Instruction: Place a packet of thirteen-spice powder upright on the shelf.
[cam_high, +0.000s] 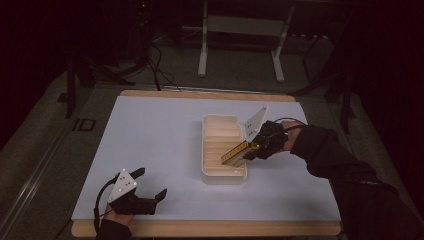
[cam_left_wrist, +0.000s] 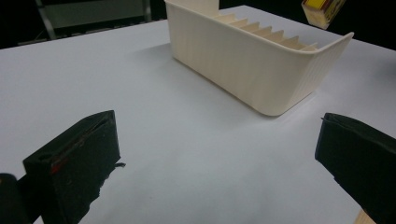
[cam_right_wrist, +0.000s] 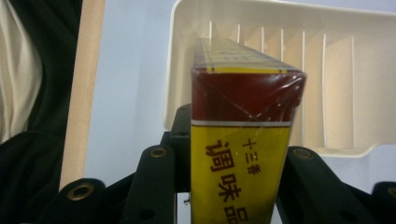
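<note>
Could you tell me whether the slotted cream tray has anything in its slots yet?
Empty: the tray's visible slots are bare in all views, and the yellow box hangs over it in the right tongs.

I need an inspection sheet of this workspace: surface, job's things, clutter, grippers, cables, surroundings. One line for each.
Surface: white sheet on a wooden table.
Job's things: yellow and red box, wrapped in film, held above the cream slotted tray; tray slots look empty.
Clutter: nothing seen.
Grippers: right gripper shut on the box; left gripper open, resting at the near left edge.
Cables: one trails from each gripper; more lie on the floor behind.
Surroundings: dark room, white metal frame beyond the table.
</note>
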